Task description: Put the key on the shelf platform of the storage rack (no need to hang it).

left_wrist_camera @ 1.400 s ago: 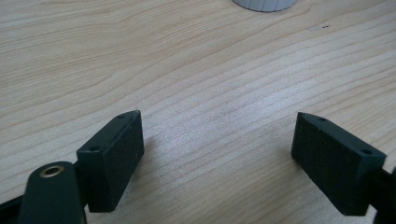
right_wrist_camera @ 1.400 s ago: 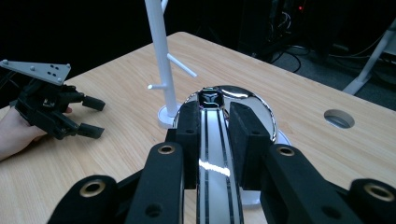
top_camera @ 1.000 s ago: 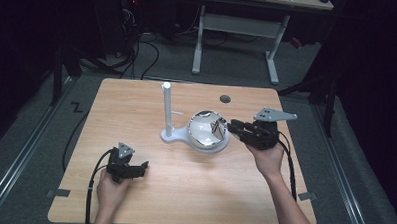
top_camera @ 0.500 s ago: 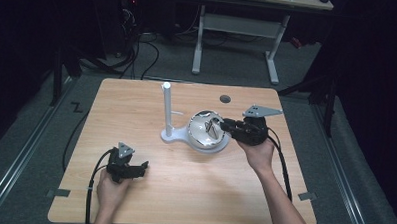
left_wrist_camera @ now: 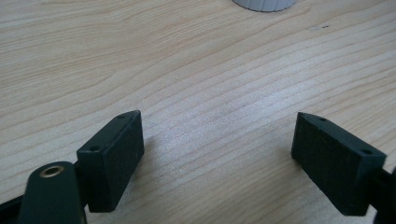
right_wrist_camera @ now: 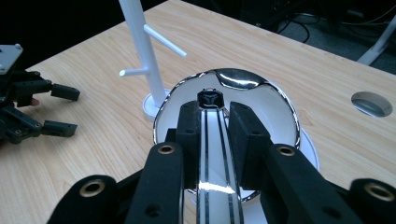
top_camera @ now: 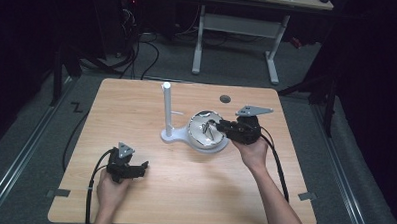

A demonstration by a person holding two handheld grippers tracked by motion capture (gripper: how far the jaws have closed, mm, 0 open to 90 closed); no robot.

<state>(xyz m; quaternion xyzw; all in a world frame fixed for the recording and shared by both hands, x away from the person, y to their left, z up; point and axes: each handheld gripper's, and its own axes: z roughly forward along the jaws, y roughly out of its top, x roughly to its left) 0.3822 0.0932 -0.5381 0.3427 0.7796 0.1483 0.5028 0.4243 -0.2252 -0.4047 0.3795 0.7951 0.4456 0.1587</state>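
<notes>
A shiny metal cup [top_camera: 204,128] sits tilted over a white saucer [top_camera: 206,148] near the middle of the wooden table. My right gripper [top_camera: 215,125] reaches in from the right, shut on the cup's chrome handle [right_wrist_camera: 212,154], which runs between its pads [right_wrist_camera: 189,126]. The cup's mirrored body [right_wrist_camera: 243,88] lies just beyond the fingertips of the right gripper [right_wrist_camera: 214,109]. My left gripper [top_camera: 143,168] rests low at the front left, open, with bare wood between the jaws of the left gripper [left_wrist_camera: 218,119]. It is also seen as the left gripper [right_wrist_camera: 46,109] from across the table.
A white stand [top_camera: 166,108] with side pegs rises just left of the cup, its base touching the saucer's edge. The stand [right_wrist_camera: 144,60] is close ahead of the right jaws. A round hole [top_camera: 225,98] is in the tabletop behind.
My right hand has shifted a little left and lower, carrying the cup nearer the saucer and the stand. The left gripper has stayed put.
</notes>
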